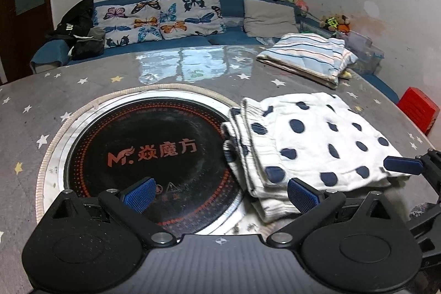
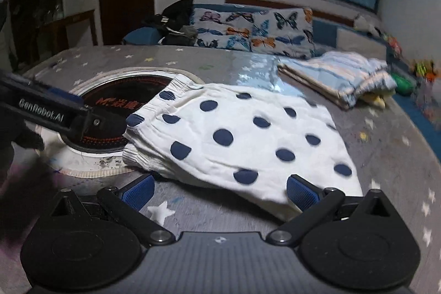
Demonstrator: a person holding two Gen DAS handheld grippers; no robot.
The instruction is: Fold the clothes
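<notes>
Both pairs of fingers stand wide and hold nothing: our left gripper [image 1: 220, 190] hangs over the near rim of the round cooktop [image 1: 154, 153], our right gripper [image 2: 220, 192] over the near hem of the polka-dot garment [image 2: 239, 139]. That garment lies folded on the table [image 2: 386, 170], its ribbed waistband end overhanging the cooktop's edge — so we judge the fold nearly done. To finish well, we would lower the right fingers flat around the near hem and take all layers together, while the left comes across to the waistband stack so it does not splay. Lifting low and carrying the fold away from us should keep the edges square.

To the right, bare starred table leaves room before the rim. Farther back sits the striped folded pile [image 1: 308, 56], well apart — space between for setting this one down. Beyond runs the sofa with butterfly cushions [image 1: 162, 15].
</notes>
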